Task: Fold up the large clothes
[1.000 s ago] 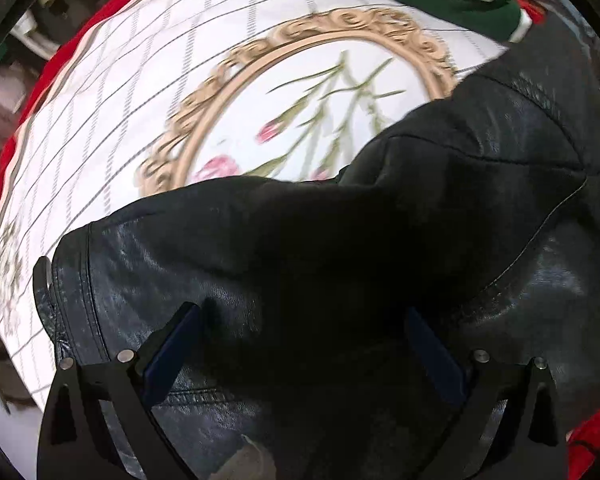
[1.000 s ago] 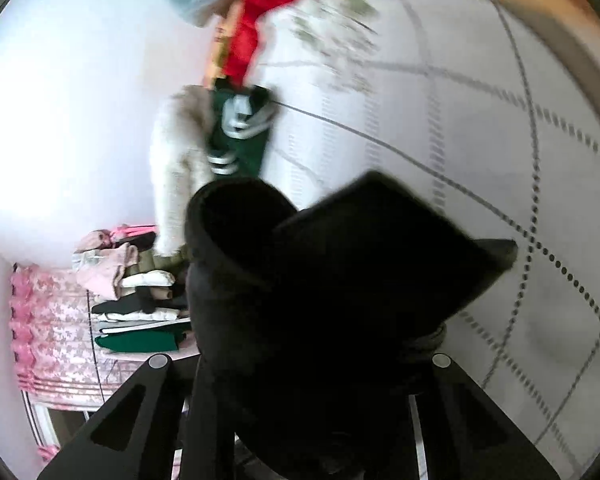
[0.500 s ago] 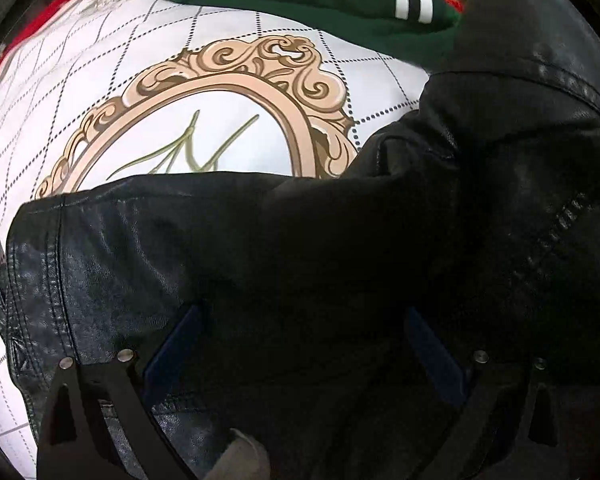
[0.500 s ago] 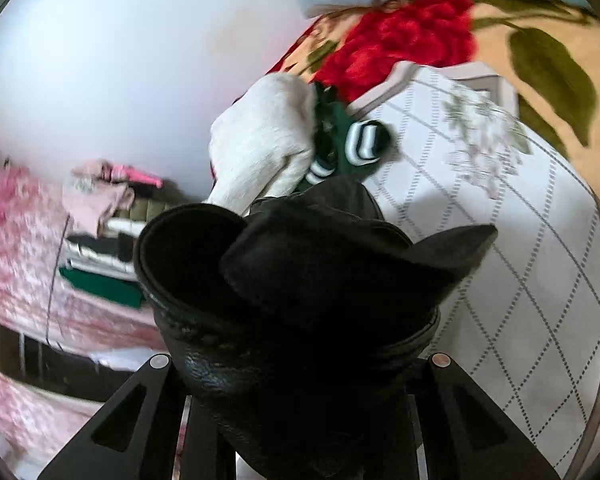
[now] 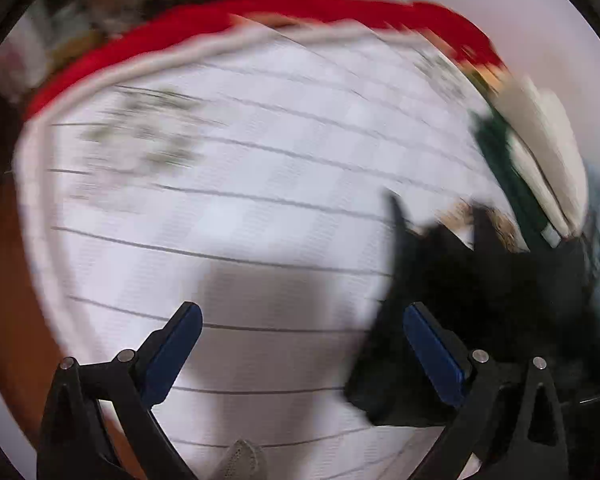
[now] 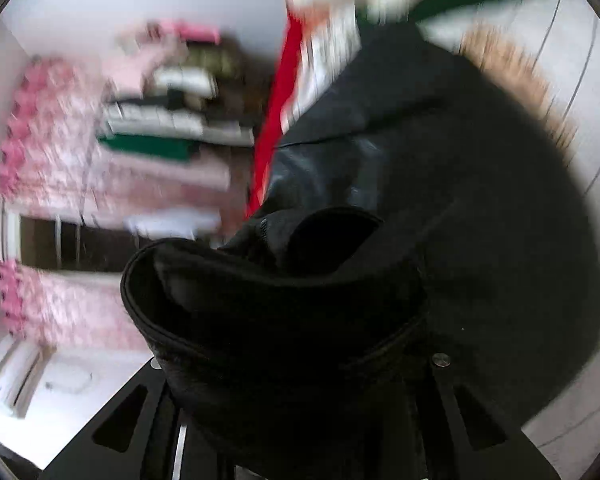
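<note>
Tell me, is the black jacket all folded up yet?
Not yet. A green garment and a cream one already lie at the far edge of the white quilt. The right gripper has the black leather jacket bunched between its fingers, mid-fold. The left gripper is open and empty beside it. The jacket is crumpled, so folding and flattening remain.

Readable text: none in either view; both are smeared by motion.
Black jacket point(image 6: 440, 208): no label or brand legible.
White quilt point(image 5: 260, 184): only grid lines and blurred flower print.
</note>
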`<state>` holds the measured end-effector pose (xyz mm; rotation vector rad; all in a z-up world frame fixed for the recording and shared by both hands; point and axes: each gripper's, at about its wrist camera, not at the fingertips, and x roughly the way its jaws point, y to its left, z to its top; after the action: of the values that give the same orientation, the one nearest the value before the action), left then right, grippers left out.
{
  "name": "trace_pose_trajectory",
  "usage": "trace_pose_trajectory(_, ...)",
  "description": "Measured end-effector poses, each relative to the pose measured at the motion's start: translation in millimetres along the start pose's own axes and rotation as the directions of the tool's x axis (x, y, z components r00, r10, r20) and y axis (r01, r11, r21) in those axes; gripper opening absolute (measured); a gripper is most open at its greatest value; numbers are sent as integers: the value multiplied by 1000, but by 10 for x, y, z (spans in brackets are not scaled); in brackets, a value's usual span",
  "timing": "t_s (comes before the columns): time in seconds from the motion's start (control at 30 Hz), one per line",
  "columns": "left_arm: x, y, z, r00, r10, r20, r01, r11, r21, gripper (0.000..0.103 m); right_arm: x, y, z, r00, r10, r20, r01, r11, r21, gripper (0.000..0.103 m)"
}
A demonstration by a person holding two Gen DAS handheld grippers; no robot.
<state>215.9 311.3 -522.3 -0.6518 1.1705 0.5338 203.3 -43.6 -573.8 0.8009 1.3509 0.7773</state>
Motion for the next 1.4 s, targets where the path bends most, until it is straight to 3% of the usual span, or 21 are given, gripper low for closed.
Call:
trace_pose_trajectory(0.13,-279,420,-79,995,69,70,-65,996,-54,102,783,-317,-255,979,-72,-189,88,993,77,25)
trace_pose_trajectory(0.23,-508,633,-86,991,69,116,-59,995,-87,102,900,-320,-274,967,-92,-237,115,990,85,29)
trace_pose_trajectory(0.33,-610,525,-82,988,45,146,-34,996,-77,102,738,-139,-228,969,37,-245,-21,998,67,70)
trace_pose_trajectory(0.37,-648,454,-88,988,27,150,-17,998,-68,102,658,-81,-219,966,67,-250,-54,997,59,91)
trace_pose_trajectory(0.43,-719,373,-87,989,-6,151,14,999,-52,102,455,33,-207,959,98,-267,-91,995,40,99)
trace_pose_trajectory(0.53,-866,188,-136,986,-31,161,32,999,-4,102,107,97,-158,961,77,-265,-73,997,27,99)
trace_pose_trajectory(0.63,-772,-66,-183,989,-20,147,11,998,64,102,-338,-19,50,985,-56,-162,59,998,15,99)
trace_pose_trajectory(0.67,-684,-159,-209,990,-9,141,-4,996,89,102,-427,-83,100,986,-95,-136,99,995,21,94)
trace_pose_trajectory(0.7,-613,-232,-229,991,4,136,-18,994,106,102,-485,-155,162,985,-121,-120,125,992,31,86)
trace_pose_trajectory(0.73,-549,-294,-245,991,14,133,-30,992,121,102,-521,-239,232,982,-153,-109,159,986,51,62)
trace_pose_trajectory(0.77,-453,-374,-269,991,23,130,-42,989,140,102,-483,-347,309,979,-174,-107,183,980,74,48)
trace_pose_trajectory(0.9,-118,-606,-337,996,44,83,-60,979,195,102,-47,-811,579,972,-182,-148,205,966,157,43)
trace_pose_trajectory(1.0,-6,-720,-396,995,70,74,-86,968,235,102,362,-1047,687,948,-254,-192,284,947,151,35)
trace_pose_trajectory(1.17,92,-892,-426,995,92,46,-101,960,261,102,263,-899,767,921,-278,-272,312,946,91,37)
trace_pose_trajectory(1.3,235,-1144,-314,992,93,87,-115,948,298,102,-215,-653,776,943,-266,-199,281,958,53,38)
trace_pose_trajectory(1.4,646,-1313,-157,975,191,116,-221,908,357,103,-335,-648,880,970,-203,-135,215,973,85,38)
